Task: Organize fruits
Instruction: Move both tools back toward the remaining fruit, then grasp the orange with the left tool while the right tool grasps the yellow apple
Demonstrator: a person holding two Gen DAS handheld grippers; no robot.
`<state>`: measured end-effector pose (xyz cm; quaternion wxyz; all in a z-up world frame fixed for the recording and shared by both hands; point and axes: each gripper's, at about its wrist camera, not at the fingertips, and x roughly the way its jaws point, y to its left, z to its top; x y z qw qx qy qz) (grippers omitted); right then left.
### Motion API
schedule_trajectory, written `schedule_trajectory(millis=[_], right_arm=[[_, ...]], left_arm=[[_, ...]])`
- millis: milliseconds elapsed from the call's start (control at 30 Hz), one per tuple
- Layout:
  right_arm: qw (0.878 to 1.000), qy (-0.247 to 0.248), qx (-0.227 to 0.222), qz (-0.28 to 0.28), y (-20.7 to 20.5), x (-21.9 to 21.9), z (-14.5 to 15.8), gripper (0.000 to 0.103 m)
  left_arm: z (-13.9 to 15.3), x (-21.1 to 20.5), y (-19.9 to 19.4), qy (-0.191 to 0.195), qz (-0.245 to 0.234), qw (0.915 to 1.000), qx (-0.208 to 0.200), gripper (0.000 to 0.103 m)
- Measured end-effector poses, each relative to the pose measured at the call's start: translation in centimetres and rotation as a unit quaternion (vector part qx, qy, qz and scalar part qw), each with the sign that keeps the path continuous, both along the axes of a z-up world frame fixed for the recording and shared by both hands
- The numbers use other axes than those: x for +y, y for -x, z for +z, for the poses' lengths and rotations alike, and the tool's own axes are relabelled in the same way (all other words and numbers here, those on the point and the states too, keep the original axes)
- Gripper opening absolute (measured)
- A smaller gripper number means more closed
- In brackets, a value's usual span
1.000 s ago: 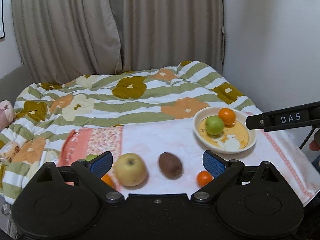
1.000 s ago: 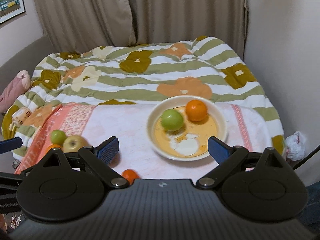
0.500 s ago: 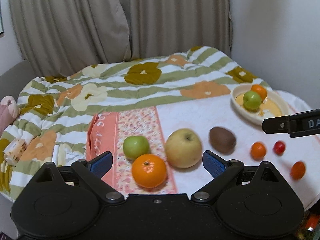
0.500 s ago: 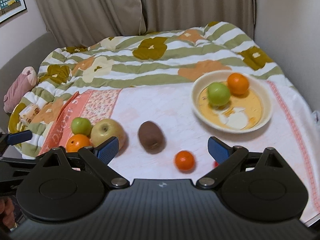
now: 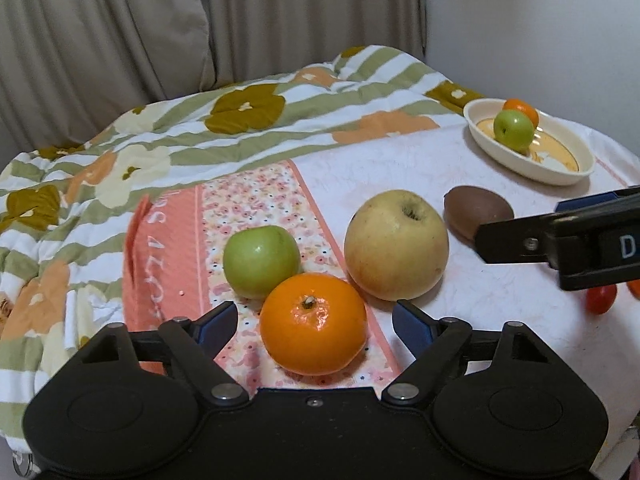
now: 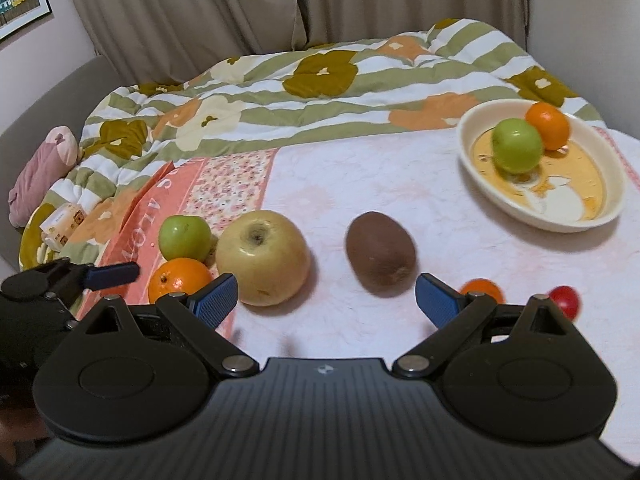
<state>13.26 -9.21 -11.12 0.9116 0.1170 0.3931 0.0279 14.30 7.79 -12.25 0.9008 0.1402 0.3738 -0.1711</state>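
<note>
Both cameras have dropped in closer since a second ago, and the fruit cluster that sat small beyond the left fingers now fills the near view. The left hand-held gripper (image 5: 314, 326) has its blue pads apart and closing, with the round glossy orange mandarin (image 5: 313, 324) right between them, pads not yet on its skin. Just behind it, touching, sit the small green apple (image 5: 261, 261) and the big yellow-green apple (image 5: 396, 244), all near the bed's left front edge on the pink floral cloth (image 5: 248, 200). The right hand-held gripper (image 6: 326, 300) stands wide apart and empty, the brown fuzzy kiwi (image 6: 380, 258) lying just beyond its pads on the white cloth. A small orange tomato (image 6: 482, 289) and a red cherry tomato (image 6: 565, 300) peek out beside its right finger. Toward the bed's right edge, the cream oval dish (image 6: 600, 208) holds a second green apple (image 6: 516, 150) and another mandarin (image 6: 547, 125), touching.
</note>
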Motion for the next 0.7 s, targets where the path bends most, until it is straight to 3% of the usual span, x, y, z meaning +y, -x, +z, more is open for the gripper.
schedule_trajectory(millis=[300,700], right_arm=[[0.999,-0.034,0.008,-0.007,-2.2,1.6,-1.4,0.103],[0.999,-0.043,0.019,0.008,-4.4,3.0,-2.7,0.103]], left_arm=[[-1.4,0.4,-1.4,0.004,-0.007,0.9998,0.018,0.068],[-1.3,0.6,-1.4,0.007,-0.014,0.9997,0.018,0.067]])
